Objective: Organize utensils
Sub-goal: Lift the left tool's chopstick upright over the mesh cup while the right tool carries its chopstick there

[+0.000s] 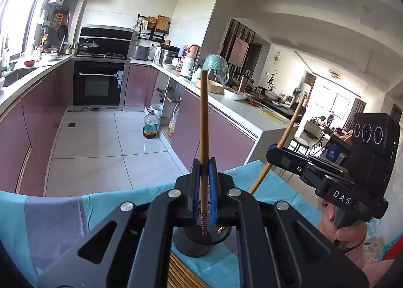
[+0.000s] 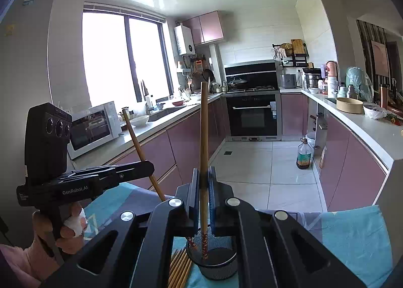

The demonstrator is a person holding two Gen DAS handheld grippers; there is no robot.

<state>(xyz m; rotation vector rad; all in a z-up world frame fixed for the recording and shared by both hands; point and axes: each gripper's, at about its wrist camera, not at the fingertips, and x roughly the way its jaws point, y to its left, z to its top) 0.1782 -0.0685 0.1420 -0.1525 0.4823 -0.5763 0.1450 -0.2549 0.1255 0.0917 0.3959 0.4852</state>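
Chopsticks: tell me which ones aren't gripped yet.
The loose chopsticks lying flat beside the mesh holder; the other two stand clamped in jaws.

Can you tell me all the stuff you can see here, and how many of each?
chopstick in left gripper: one, brown wood, upright, tip in the holder
chopstick in right gripper: one, brown wood, upright, tip in the holder
mesh holder: one, black, on the cloth
loose chopsticks: a bunch, light wood, lying beside the holder
cloth: one, blue and grey, under everything
oil bottle: one, dark, on the floor
oven: one, black, back wall
microwave: one, white, counter by the window
left gripper: black with blue pads, shut on a chopstick
right gripper: black, shut on a chopstick
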